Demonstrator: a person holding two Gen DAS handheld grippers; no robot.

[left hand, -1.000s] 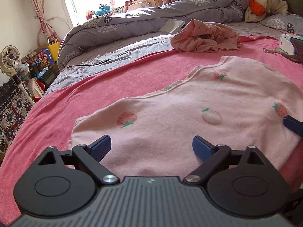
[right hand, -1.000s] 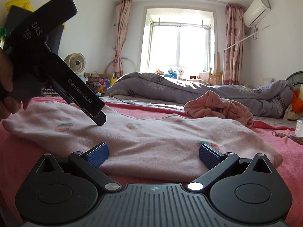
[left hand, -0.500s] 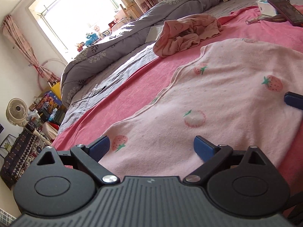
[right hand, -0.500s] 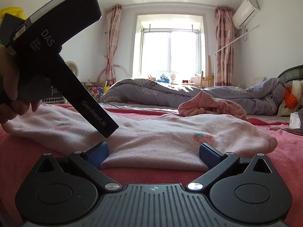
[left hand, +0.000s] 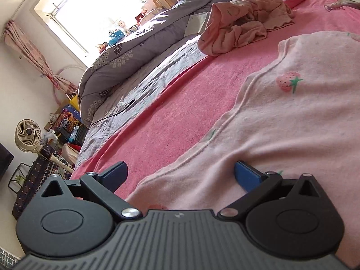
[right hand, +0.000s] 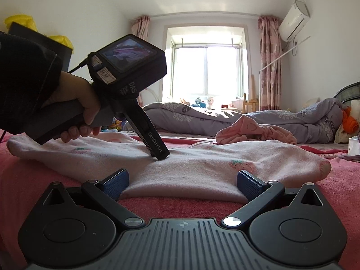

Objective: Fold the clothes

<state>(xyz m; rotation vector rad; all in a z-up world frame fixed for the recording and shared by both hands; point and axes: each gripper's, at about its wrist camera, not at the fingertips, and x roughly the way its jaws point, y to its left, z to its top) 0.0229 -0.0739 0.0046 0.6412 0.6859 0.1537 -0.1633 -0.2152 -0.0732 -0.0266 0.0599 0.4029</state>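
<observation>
Both claws low at the near hem of the strawberry garment [right hand: 202, 168], spread flat on the pink bedspread [left hand: 180, 103].

Right gripper [right hand: 182, 180] agape, empty, hem at centre frame between its fingers; left gripper [left hand: 180, 173] likewise wide, pressing down at left. Long axis left-right. Farther, upper right: crumpled pink garment [right hand: 254, 130], then grey duvet [right hand: 202, 114].

Left hand-held gripper [right hand: 160, 155] now lower, tip on strawberry garment [right hand: 202, 168].
</observation>
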